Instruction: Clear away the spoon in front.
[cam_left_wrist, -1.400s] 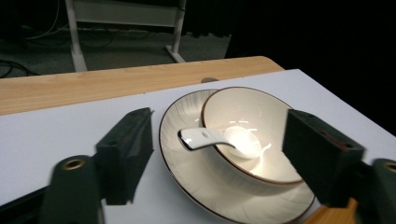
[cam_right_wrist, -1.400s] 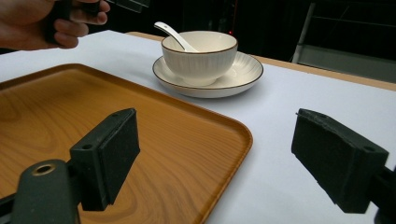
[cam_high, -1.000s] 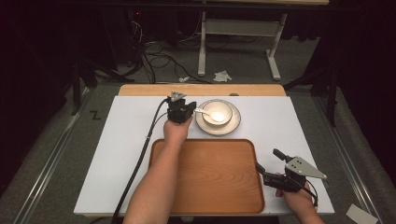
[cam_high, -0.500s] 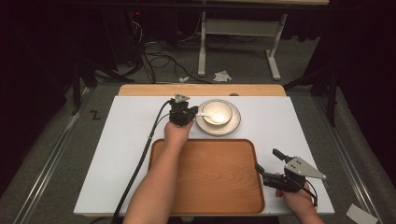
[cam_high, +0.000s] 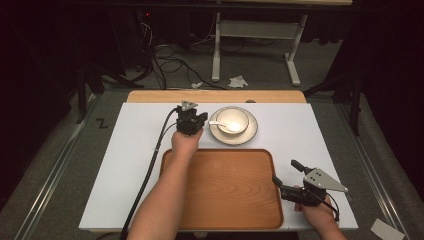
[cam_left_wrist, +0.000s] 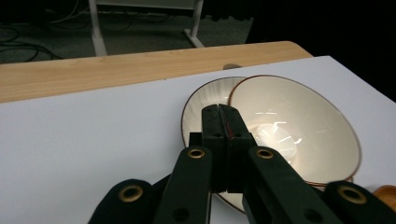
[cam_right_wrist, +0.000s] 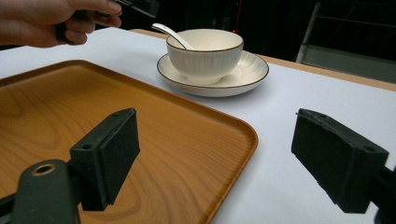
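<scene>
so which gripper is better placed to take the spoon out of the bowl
Left. The left gripper sits shut right beside the spoon handle at the bowl. The right gripper is open but lies beyond the tray, farther from the bowl.

Bowl (cam_right_wrist: 205, 55): cream, faint vertical ribbing, thin brown rim line. Saucer (cam_right_wrist: 247, 73) under it: same cream w/ brown edge, centre-top of right gripper view. Spoon (cam_right_wrist: 172, 34): white. Tray (cam_high: 235, 192): orange-brown wood grain, lower centre of high view. Tabletop (cam_high: 125, 165): white, w/ light wood strip (cam_high: 215, 96) along far edge. Both grippers black: left gripper (cam_left_wrist: 222, 122) w/ brass-coloured rivets, right gripper (cam_high: 286, 176) w/ grey plate on top. Floor (cam_high: 50, 150): dark grey, at frame edges.
</scene>
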